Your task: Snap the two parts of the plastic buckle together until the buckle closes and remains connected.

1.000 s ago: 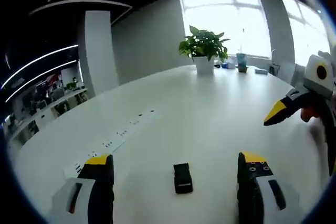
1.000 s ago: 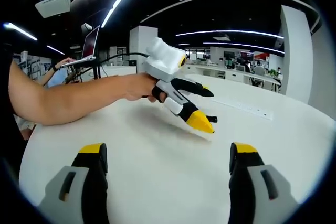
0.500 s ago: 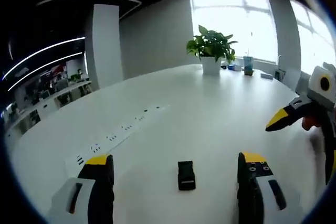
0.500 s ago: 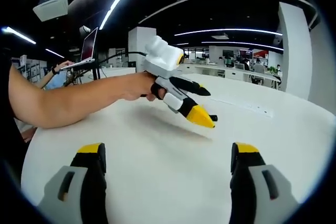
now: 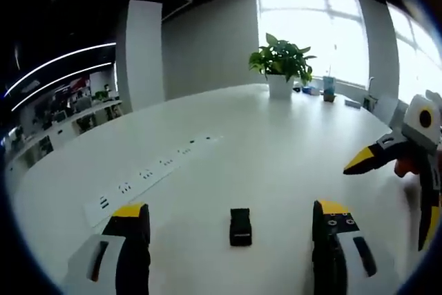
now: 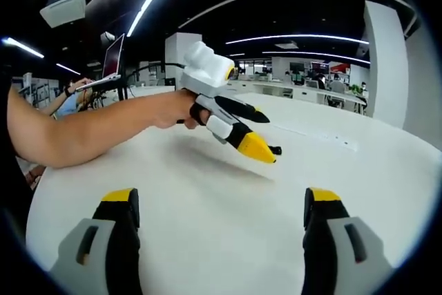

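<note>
A small black plastic buckle (image 5: 240, 226) lies flat on the white table (image 5: 276, 143), in the gap between my left gripper's (image 5: 231, 206) open jaws and not touched by them. I cannot tell whether it is one half or two joined halves. My right gripper (image 5: 390, 195) comes in from the right edge, open and held above the table, well clear of the buckle. In the right gripper view a hand holds the left gripper (image 6: 268, 136) low over the table, and the buckle (image 6: 276, 149) peeks out just past its yellow tip. My right gripper (image 6: 222, 197) is open with nothing between its jaws.
A potted plant (image 5: 282, 63) and cups (image 5: 328, 86) stand at the table's far side by the window. A strip of sockets (image 5: 148, 174) runs across the table to the left. The person's forearm (image 6: 90, 129) reaches in from the left; a laptop (image 6: 114, 56) stands behind it.
Both views have drifted slightly with the hands. The buckle lies where it was, between the left jaws. Both grippers stay open with nothing held.
</note>
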